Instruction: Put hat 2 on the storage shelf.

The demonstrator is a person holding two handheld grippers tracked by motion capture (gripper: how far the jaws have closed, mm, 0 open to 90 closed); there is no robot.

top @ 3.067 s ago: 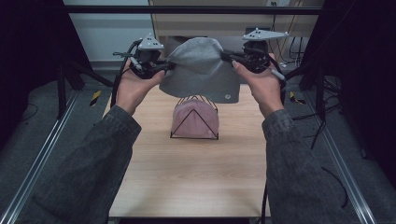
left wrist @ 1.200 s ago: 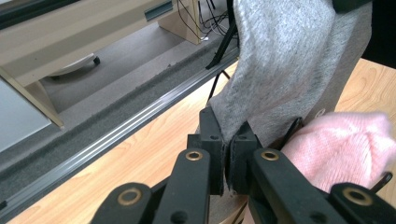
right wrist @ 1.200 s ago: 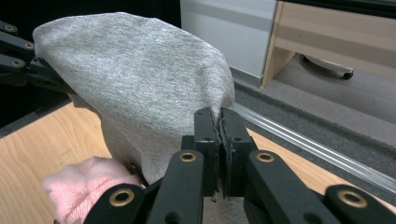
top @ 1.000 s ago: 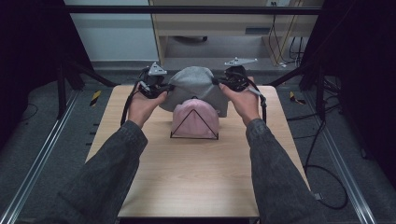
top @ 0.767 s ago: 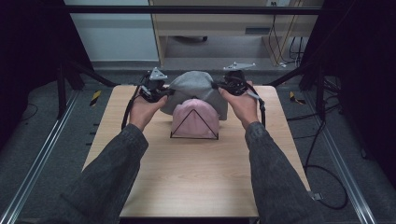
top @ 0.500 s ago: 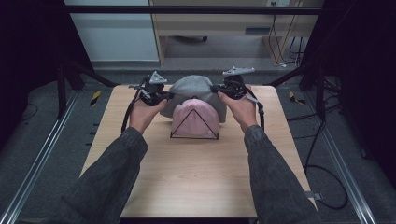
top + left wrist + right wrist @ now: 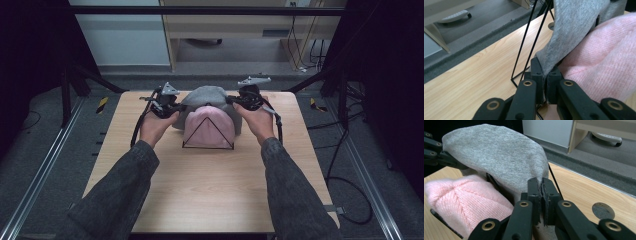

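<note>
Pale wood-grain surface point(image 7: 210, 190), grey carpet beyond — two soft hats over one thin wire stand.

Both tongs are clamped on the rim of a grey jersey beanie point(image 7: 210, 96): the left tongs point(image 7: 172, 107) pinch its smooth, fine-knit edge on one side, the right tongs point(image 7: 240, 101) on the other, stretching it into a dome. It hangs at the far middle of the surface, draped partly over a pink ribbed-knit hat point(image 7: 210, 125) — rounded and fuzzy — seated on a black triangular wire stand point(image 7: 207, 146).
</note>
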